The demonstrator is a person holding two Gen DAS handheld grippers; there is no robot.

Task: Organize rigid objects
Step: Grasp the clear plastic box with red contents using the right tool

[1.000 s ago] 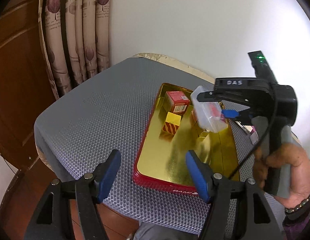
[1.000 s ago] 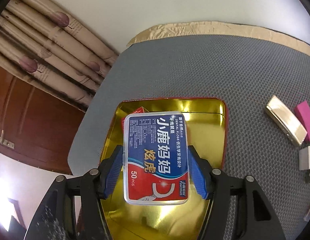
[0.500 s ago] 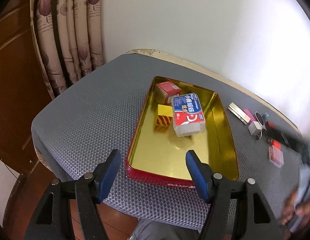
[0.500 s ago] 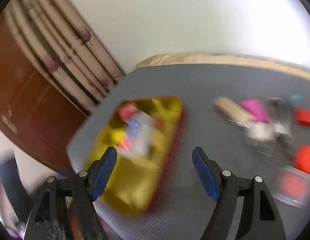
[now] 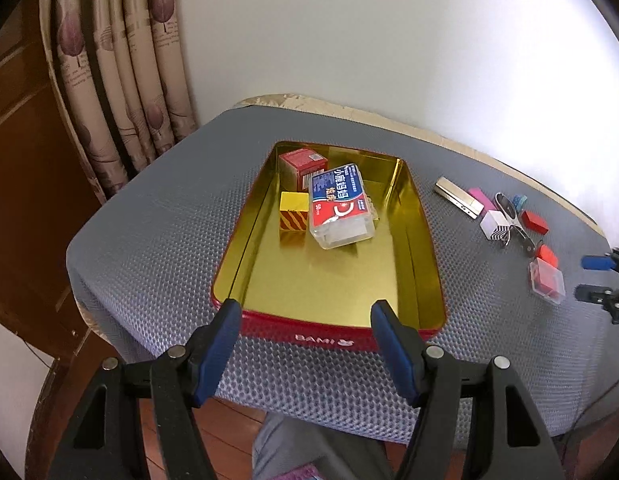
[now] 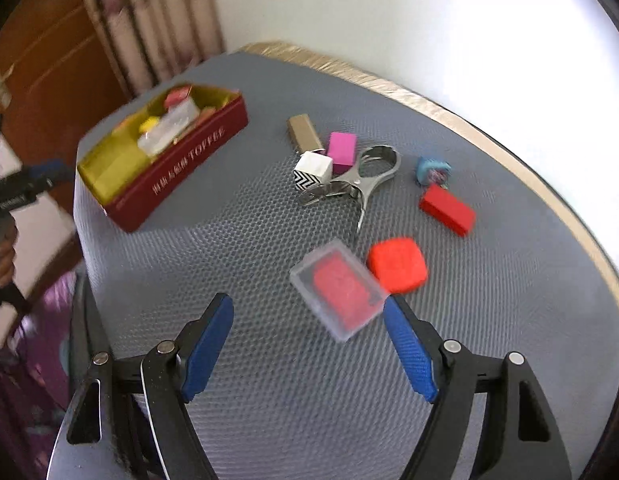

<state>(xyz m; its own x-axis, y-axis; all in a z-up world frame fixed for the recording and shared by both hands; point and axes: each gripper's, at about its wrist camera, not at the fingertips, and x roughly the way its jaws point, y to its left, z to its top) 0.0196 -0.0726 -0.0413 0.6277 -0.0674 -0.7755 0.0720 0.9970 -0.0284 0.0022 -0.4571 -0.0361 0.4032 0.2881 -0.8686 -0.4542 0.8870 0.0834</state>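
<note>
A gold-lined tray with a red rim [image 5: 329,280] sits on the grey mesh surface. Inside it lie a dental floss box [image 5: 339,204], a red box [image 5: 303,164] and a yellow striped cube [image 5: 294,212]. My left gripper [image 5: 305,344] hovers open over the tray's near rim, holding nothing. My right gripper [image 6: 309,344] is open and empty above the loose items, with a clear case holding a red insert [image 6: 341,292] lying just ahead of its fingertips. A red rounded piece [image 6: 397,266] rests beside that case. The left wrist view shows the right gripper [image 5: 595,278] at its right edge.
Loose on the mesh: a gold bar [image 6: 303,132], pink block [image 6: 341,148], white zigzag cube [image 6: 313,170], sunglasses [image 6: 361,180], small blue item [image 6: 431,170] and red block [image 6: 447,210]. Curtains [image 5: 121,80] and a wooden door stand to the left. The pad's edge runs near the wall.
The right gripper let go of the floss box, which now lies in the tray, and swung right to the loose items. The left gripper came a little closer to the tray.
</note>
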